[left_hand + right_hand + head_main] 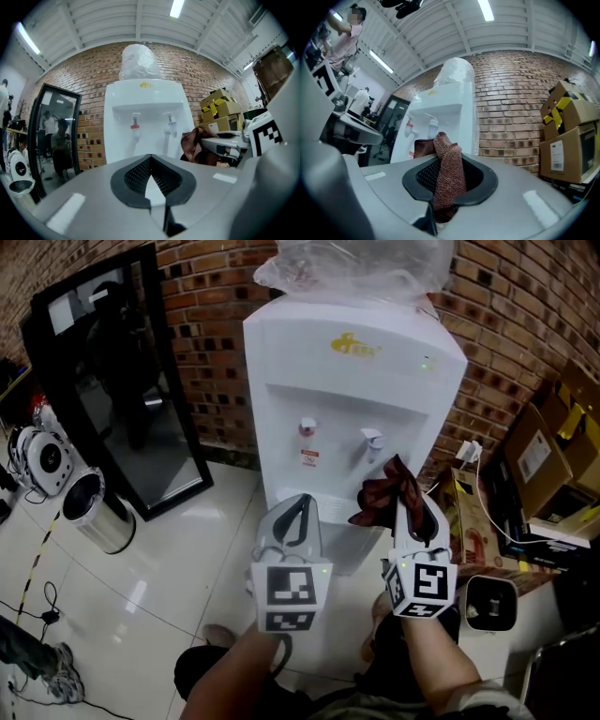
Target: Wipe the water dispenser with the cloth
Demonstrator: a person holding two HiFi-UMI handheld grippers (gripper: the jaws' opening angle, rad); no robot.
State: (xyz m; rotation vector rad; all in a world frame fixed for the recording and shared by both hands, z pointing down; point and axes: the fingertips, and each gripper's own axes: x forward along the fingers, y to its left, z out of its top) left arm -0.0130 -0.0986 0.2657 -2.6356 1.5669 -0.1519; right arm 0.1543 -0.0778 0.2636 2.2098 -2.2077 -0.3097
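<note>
The white water dispenser (347, 399) stands against the brick wall, with a plastic-wrapped bottle (356, 263) on top and a red tap (307, 427) and a white tap (372, 440) in its recess. My right gripper (405, 488) is shut on a dark red-brown cloth (382, 489), which bunches out past the fingertips just in front of the white tap. In the right gripper view the cloth (449, 173) runs up between the black pads. My left gripper (300, 501) hovers beside it, lower left of the taps, shut and with nothing in it (150, 158). It sees the dispenser (145, 112) ahead and the cloth (194, 143) to its right.
A black-framed glass panel (122, 381) leans on the wall to the left, with a steel bin (94, 512) in front of it. Cardboard boxes (553, 446) and cables crowd the right side. Glossy white floor tiles (187, 559) spread out in front of the dispenser.
</note>
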